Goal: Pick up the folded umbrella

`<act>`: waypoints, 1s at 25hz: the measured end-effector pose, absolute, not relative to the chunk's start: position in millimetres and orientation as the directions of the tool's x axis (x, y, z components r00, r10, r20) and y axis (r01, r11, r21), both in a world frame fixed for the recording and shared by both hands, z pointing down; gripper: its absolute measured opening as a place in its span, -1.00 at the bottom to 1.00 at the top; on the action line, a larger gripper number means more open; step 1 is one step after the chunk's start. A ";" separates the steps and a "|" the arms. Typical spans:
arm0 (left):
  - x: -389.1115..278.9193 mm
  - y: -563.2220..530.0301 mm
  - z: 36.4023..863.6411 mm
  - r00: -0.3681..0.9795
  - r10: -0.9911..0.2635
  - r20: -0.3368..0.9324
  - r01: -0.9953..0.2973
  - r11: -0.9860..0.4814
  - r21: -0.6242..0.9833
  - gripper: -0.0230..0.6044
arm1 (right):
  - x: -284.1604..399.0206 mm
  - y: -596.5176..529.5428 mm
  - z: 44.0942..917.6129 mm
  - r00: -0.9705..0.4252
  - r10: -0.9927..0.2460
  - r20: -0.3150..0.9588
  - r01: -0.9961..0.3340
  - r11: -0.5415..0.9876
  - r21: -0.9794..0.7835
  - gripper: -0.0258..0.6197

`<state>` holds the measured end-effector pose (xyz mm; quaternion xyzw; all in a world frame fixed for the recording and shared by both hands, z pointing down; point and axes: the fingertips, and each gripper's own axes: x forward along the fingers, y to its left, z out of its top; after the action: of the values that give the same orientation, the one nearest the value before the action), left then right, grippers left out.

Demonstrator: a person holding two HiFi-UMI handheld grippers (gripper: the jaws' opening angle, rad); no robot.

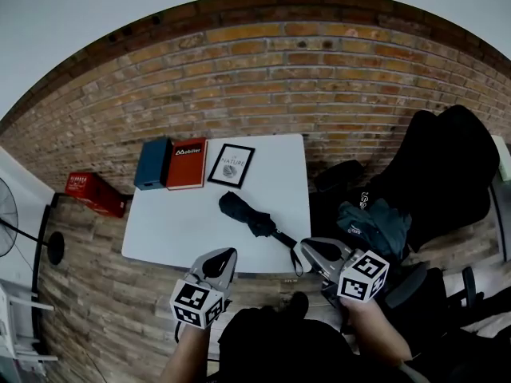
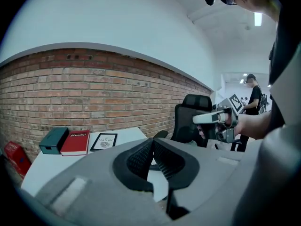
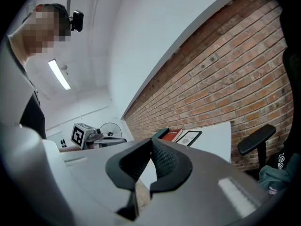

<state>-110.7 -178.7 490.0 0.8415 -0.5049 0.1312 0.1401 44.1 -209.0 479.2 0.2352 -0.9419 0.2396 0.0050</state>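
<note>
The folded black umbrella lies slantwise on the white table, its strap end pointing to the near right edge. My left gripper hovers over the table's near edge, a short way left of and nearer than the umbrella, jaws shut and empty. At the near right corner my right gripper is just beside the strap end, also shut on nothing. The left gripper view shows its shut jaws hiding the umbrella, with the right gripper off to the right. In the right gripper view, closed pads cover the umbrella.
At the table's far edge stand a teal box, a red book and a black-framed picture. A black office chair with a teal bag is at the right. A red box lies on the floor at the left by the brick wall.
</note>
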 end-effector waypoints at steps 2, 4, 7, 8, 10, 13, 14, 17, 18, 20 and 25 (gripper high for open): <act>-116.6 -192.8 495.5 0.461 -0.805 0.374 -0.883 -0.458 0.103 -0.90 | 38.7 -224.8 479.8 -0.886 -0.447 0.122 -0.450 0.767 -0.456 -0.92; -125.6 -208.6 499.1 0.461 -0.802 0.380 -0.881 -0.463 0.092 -0.90 | 28.6 -240.8 481.8 -0.884 -0.448 0.134 -0.456 0.764 -0.456 -0.92; -140.8 -231.0 500.9 0.469 -0.797 0.380 -0.874 -0.482 0.066 -0.90 | 5.4 -258.7 478.8 -0.890 -0.433 0.147 -0.449 0.769 -0.456 -0.92; -146.2 -237.6 503.1 0.476 -0.791 0.384 -0.869 -0.491 0.064 -0.90 | -3.8 -263.3 477.0 -0.893 -0.424 0.151 -0.443 0.774 -0.452 -0.92; -157.7 -250.3 512.4 0.497 -0.767 0.405 -0.856 -0.509 0.087 -0.90 | -21.0 -274.3 476.6 -0.895 -0.414 0.168 -0.444 0.780 -0.442 -0.92; -173.7 -271.4 525.0 0.538 -0.727 0.426 -0.830 -0.545 0.118 -0.90 | -44.4 -290.2 477.5 -0.890 -0.416 0.186 -0.455 0.777 -0.435 -0.92; -176.5 -277.9 527.6 0.552 -0.713 0.431 -0.818 -0.563 0.116 -0.90 | -51.3 -293.2 477.9 -0.889 -0.415 0.191 -0.456 0.777 -0.434 -0.92; -173.3 -292.9 538.4 0.602 -0.643 0.474 -0.762 -0.639 0.101 -0.71 | -63.5 -297.6 482.4 -0.888 -0.408 0.214 -0.460 0.778 -0.427 -0.92; -171.3 -298.3 543.5 0.612 -0.621 0.490 -0.743 -0.664 0.087 -0.68 | -63.7 -299.2 486.0 -0.885 -0.408 0.224 -0.466 0.776 -0.426 -0.92; -167.3 -311.6 556.3 0.626 -0.597 0.502 -0.712 -0.700 0.055 -0.68 | -57.4 -303.0 494.4 -0.876 -0.416 0.245 -0.483 0.761 -0.433 -0.92; -154.8 -339.5 589.8 0.629 -0.506 0.590 -0.619 -0.785 -0.013 -0.54 | -28.2 -326.8 505.4 -0.852 -0.450 0.267 -0.523 0.722 -0.452 -0.92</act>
<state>-154.8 -339.5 589.8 0.8974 -0.3133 0.2954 0.0960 -28.2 -326.8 505.4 0.2631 -0.9254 0.2640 0.0691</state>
